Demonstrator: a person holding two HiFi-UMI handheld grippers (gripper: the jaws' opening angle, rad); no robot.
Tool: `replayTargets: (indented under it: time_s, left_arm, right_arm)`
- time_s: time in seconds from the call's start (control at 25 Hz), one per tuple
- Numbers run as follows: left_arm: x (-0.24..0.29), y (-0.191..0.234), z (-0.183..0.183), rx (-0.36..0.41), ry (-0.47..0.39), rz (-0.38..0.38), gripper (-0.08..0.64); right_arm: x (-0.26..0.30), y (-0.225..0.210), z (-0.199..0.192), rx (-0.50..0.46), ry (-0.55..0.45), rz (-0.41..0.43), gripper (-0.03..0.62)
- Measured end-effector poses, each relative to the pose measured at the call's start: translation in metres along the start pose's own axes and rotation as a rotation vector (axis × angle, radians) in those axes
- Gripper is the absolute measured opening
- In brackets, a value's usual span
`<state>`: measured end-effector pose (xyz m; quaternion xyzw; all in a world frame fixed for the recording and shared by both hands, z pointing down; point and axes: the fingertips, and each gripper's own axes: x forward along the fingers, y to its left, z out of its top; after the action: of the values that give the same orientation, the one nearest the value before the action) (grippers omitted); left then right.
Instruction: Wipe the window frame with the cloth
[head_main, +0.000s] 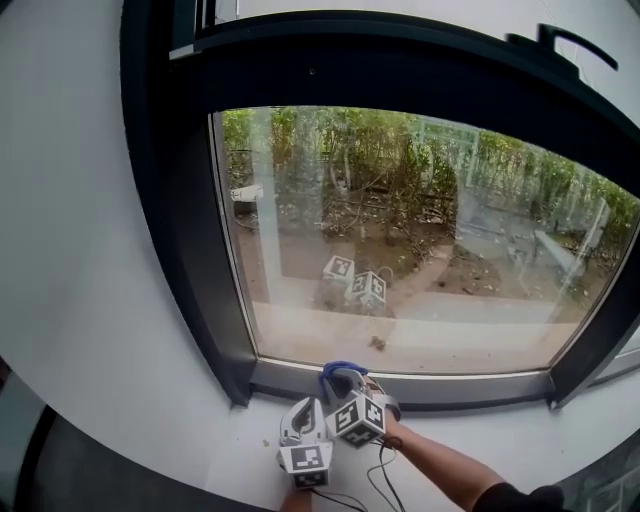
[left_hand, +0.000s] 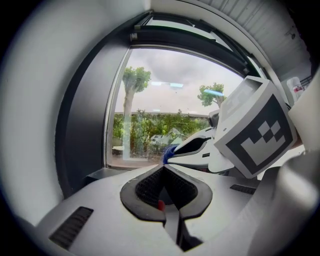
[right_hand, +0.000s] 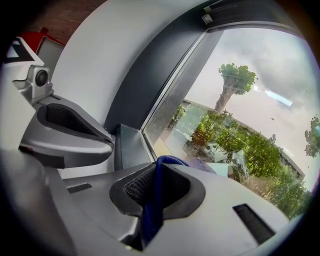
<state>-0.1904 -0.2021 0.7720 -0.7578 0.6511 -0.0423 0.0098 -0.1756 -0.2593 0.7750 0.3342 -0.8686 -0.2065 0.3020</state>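
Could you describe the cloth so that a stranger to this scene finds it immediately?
Find the large dark window frame and follow its bottom rail to the middle. There the right claw pinches the cloth, the only blue thing there.

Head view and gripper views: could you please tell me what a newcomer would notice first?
A big dark window frame fills the head view, greenery beyond its glass. By its bottom rail the right gripper is shut on a blue cloth; the left gripper, shut and empty, sits just beside it.

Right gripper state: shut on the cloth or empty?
Shut on the cloth: the right gripper's own view shows blue fabric pinched between its fingers, by the window frame.
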Motion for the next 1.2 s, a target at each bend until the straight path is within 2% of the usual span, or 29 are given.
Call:
replayTargets:
  time_s: [0.08,0.16,0.36,0.52,0.64,0.96,1.2]
  left_arm:
    - [0.002,0.005,-0.001,0.056,-0.016,0.009,0.003]
    - [0.002,0.012,-0.001,0.069,-0.023,0.023,0.005]
    - [-0.008,0.053,-0.007,-0.011,0.042,0.083,0.003]
    - [-0.013,0.06,-0.007,-0.075,0.119,0.136,0.004]
    - [-0.015,0.069,-0.008,-0.11,0.095,0.167,0.003]
    - [-0.011,0.085,-0.007,-0.108,0.078,0.19,0.003]
    - [-0.021,0.096,-0.009,-0.08,0.113,0.238,0.005]
  right_arm:
    - [0.006,0.004,0.006,-0.008,-0.007,0.011,0.023]
    - [0.011,0.007,0.013,-0.006,-0.014,0.022,0.022]
    - [0.026,0.02,0.032,-0.021,-0.016,0.033,0.023]
    - [0.027,0.019,0.03,-0.038,-0.023,0.053,0.023]
    - [0.033,0.024,0.036,-0.045,-0.027,0.069,0.023]
    - [0.049,0.029,0.068,-0.044,-0.055,0.094,0.022]
    - [0.055,0.04,0.079,-0.021,-0.075,0.126,0.023]
